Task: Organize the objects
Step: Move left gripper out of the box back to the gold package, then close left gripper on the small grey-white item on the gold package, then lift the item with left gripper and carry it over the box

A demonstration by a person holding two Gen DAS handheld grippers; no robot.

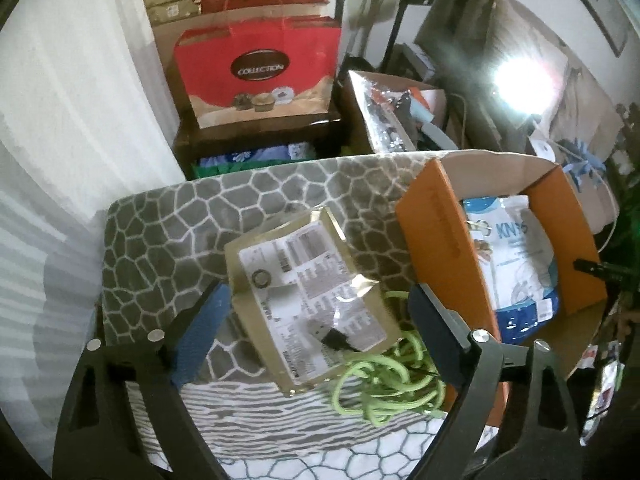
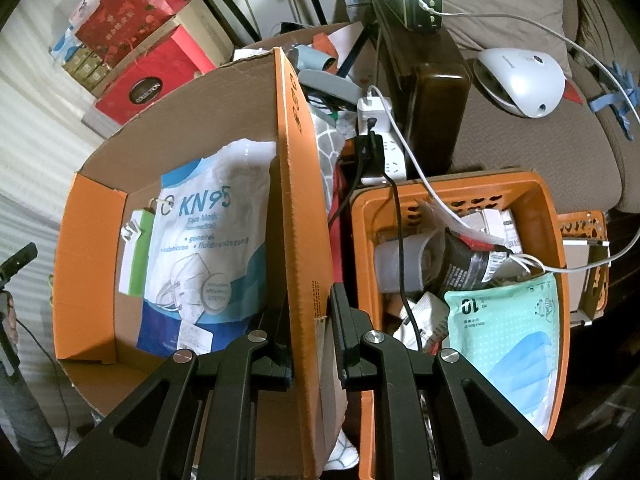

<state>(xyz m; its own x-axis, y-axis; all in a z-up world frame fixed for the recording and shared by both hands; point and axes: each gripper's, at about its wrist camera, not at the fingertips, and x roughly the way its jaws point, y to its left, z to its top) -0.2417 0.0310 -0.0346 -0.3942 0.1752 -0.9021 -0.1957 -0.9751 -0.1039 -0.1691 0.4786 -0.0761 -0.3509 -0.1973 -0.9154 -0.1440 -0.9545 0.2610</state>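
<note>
Gold pouch [image 1: 308, 296] lies between spread left fingers [image 1: 200, 332], green cord [image 1: 388, 380] beside; right fingers [image 2: 348, 336] pinch orange box wall [image 2: 296, 200]

The right gripper [image 2: 310, 344] is straddling the upright orange wall of a cardboard box [image 2: 298, 184], one finger on each side. A KN95 mask pack [image 2: 204, 248] is lying inside the box, while an orange basket [image 2: 558, 240] of clutter is sitting just beside it.

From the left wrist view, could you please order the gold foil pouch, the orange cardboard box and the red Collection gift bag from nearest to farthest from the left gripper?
1. Gold foil pouch, between the left gripper fingers.
2. Orange cardboard box, on the right.
3. Red Collection gift bag, at the back.
</note>
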